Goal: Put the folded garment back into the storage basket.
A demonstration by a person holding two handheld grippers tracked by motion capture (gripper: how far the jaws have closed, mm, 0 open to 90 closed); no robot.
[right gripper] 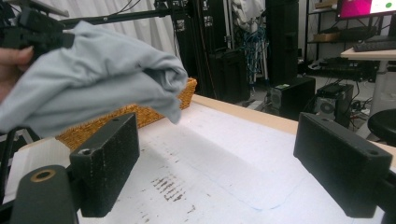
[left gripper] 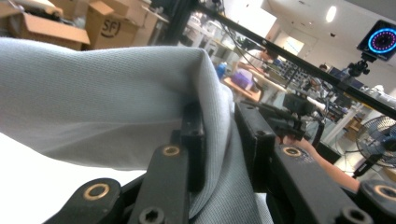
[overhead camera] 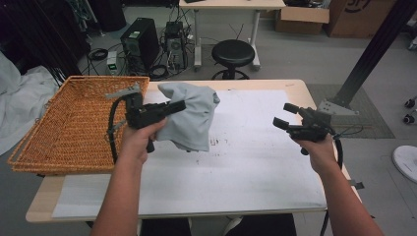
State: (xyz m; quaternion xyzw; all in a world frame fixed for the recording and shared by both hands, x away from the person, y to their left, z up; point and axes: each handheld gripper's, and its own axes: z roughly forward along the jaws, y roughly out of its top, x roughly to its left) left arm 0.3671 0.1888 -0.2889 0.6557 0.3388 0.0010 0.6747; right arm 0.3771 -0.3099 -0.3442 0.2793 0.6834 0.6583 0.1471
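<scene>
Left gripper [overhead camera: 178,104] pinches grey cloth [overhead camera: 194,118], right gripper [overhead camera: 286,115] gapes empty; cloth looks light & floppy, so prob best grabbed at a bunched fold.

Both grippers are black with blocky jaws, brass-ringed pivot screws and trailing black cables; forearms bare

Left gripper [overhead camera: 174,105] clamps grey cloth [overhead camera: 192,118], lifted clear of white sheet [overhead camera: 246,162], beside wicker basket [overhead camera: 74,123]; right gripper [overhead camera: 285,115] open, empty.
</scene>
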